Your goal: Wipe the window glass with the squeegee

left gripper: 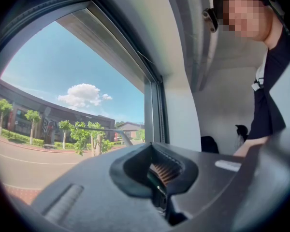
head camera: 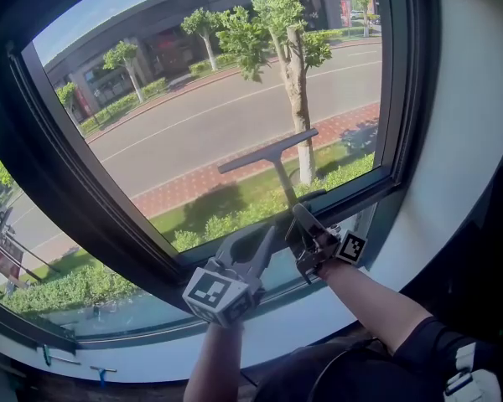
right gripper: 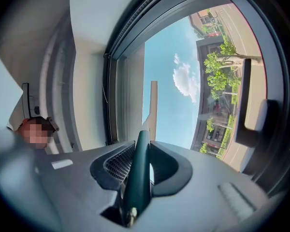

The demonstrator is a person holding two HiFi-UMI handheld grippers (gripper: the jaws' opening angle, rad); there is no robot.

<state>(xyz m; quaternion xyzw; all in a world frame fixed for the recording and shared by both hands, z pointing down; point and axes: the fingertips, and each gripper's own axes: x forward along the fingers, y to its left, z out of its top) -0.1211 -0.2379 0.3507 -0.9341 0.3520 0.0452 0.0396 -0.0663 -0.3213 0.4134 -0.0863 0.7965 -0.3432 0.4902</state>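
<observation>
The squeegee [head camera: 268,152] has a long thin blade lying against the window glass [head camera: 184,115] and a dark green handle running down to my right gripper [head camera: 305,218], which is shut on it. In the right gripper view the green handle [right gripper: 137,170] sits clamped between the jaws and the blade [right gripper: 153,105] stands up against the sky. My left gripper [head camera: 263,241] hovers just left of the right one, near the lower window frame, shut and holding nothing. From the left gripper view [left gripper: 160,178] the blade [left gripper: 104,129] shows as a thin bar ahead.
A dark window frame [head camera: 391,99] borders the glass, with a white wall [head camera: 469,124] to the right and a pale sill [head camera: 151,350] below. A window handle [right gripper: 253,117] sticks out on the frame. Small tools [head camera: 101,372] lie at lower left.
</observation>
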